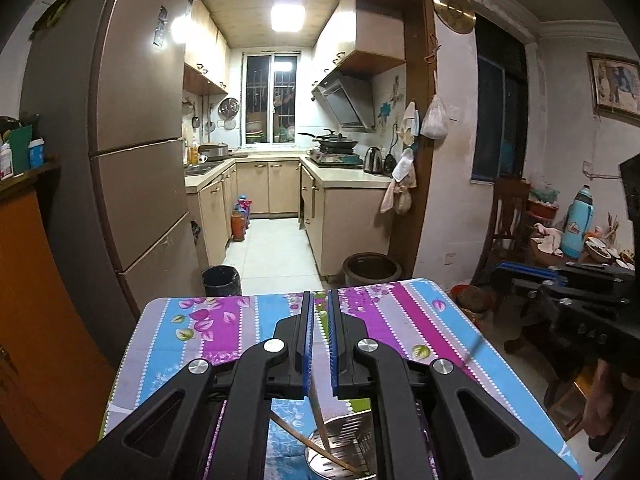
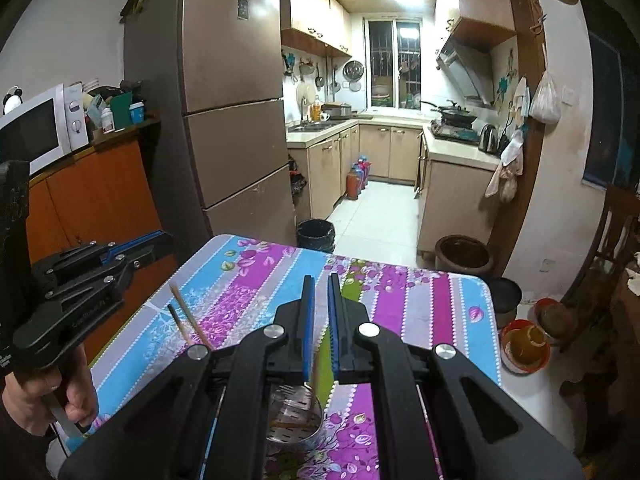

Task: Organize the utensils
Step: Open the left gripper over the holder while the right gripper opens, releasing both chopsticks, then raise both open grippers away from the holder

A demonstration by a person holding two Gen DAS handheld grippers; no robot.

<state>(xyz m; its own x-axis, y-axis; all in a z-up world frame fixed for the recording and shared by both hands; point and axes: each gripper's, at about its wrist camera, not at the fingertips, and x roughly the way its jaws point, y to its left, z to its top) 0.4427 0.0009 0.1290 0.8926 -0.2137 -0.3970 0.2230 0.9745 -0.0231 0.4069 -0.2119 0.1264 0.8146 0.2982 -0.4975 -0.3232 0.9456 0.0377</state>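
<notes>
Surface (image 2: 256,276): covered in printed cloth, matt, striped and floral. Utensil holder (image 2: 296,420): perforated metal, bright and reflective. Chopsticks (image 2: 192,320): bare wood, dull finish. Left tongs (image 1: 320,300) and right tongs (image 2: 321,284): matt black plastic bodies, blue ribbed pads, polished metal pivot screws. Refrigerator (image 2: 232,60): smooth brushed metallic front with soft sheen.

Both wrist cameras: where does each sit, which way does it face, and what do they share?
Left wrist: rides the left gripper, facing across the striped table toward the kitchen; right gripper at the right edge.
Right wrist: rides the right gripper, facing likewise; left gripper and hand at left.
Shared: table, perforated metal holder, fridge, kitchen.
</notes>
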